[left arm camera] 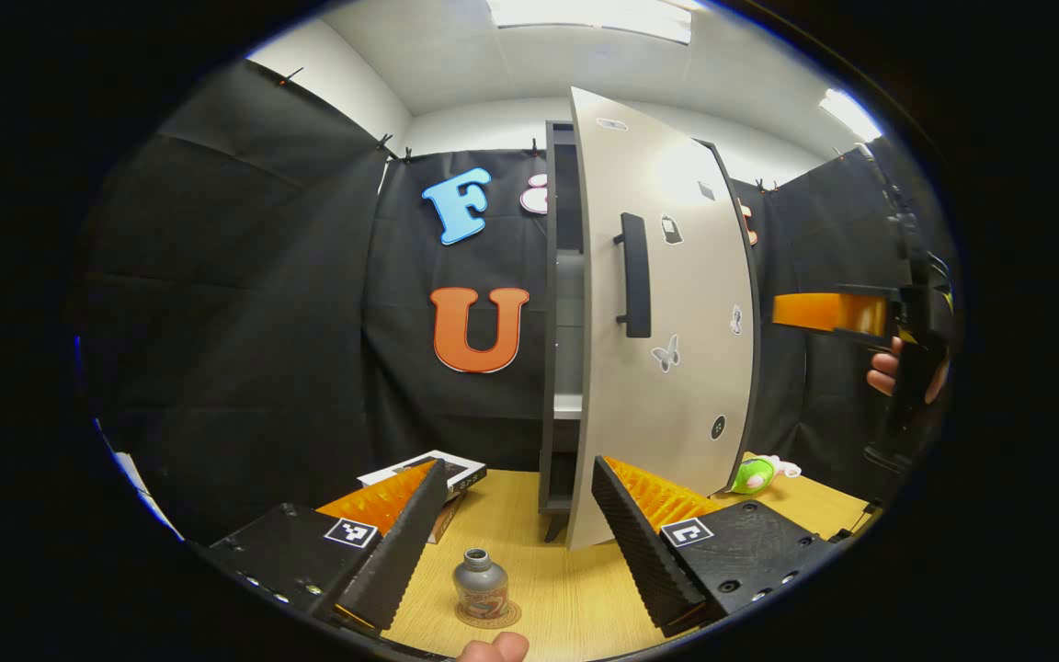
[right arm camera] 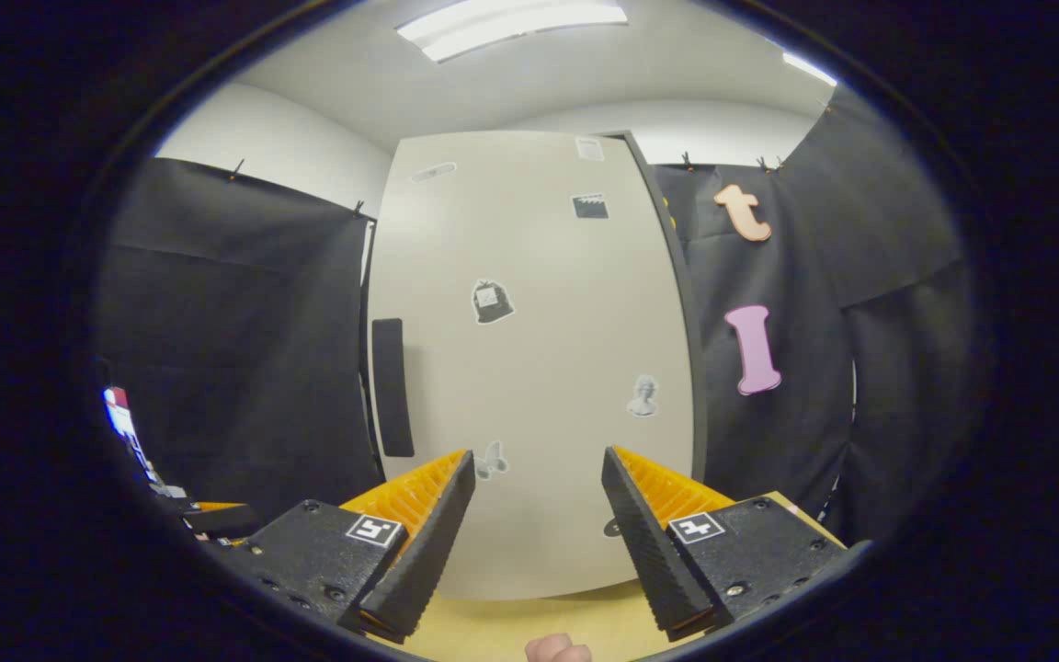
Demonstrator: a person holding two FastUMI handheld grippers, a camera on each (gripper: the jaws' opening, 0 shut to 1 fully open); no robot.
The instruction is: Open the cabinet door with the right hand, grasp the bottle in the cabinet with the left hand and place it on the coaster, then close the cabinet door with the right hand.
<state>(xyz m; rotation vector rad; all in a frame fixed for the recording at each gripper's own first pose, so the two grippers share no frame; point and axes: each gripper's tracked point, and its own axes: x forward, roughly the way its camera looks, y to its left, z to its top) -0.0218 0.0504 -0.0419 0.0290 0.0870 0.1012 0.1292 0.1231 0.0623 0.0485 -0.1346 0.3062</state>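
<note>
A small grey bottle (left arm camera: 480,579) stands upright on a round coaster (left arm camera: 493,615) on the wooden table (left arm camera: 566,552). My left gripper (left arm camera: 518,471) is open just behind and above the bottle, with nothing between its fingers. The cabinet door (left arm camera: 677,368) hangs partly open, with its dark handle (left arm camera: 634,276) facing me and a shelf (left arm camera: 566,405) showing in the gap. Held by a hand (left arm camera: 884,372), my right gripper (left arm camera: 824,313) floats to the right of the door. In the right gripper view, my right gripper (right arm camera: 537,460) is open before the door (right arm camera: 529,349), apart from its handle (right arm camera: 392,386).
A flat box (left arm camera: 428,473) lies on the table left of the cabinet. A green plush toy (left arm camera: 754,474) lies to its right. A thumb (left arm camera: 493,649) shows at the bottom edge. Black cloth walls close in on all sides.
</note>
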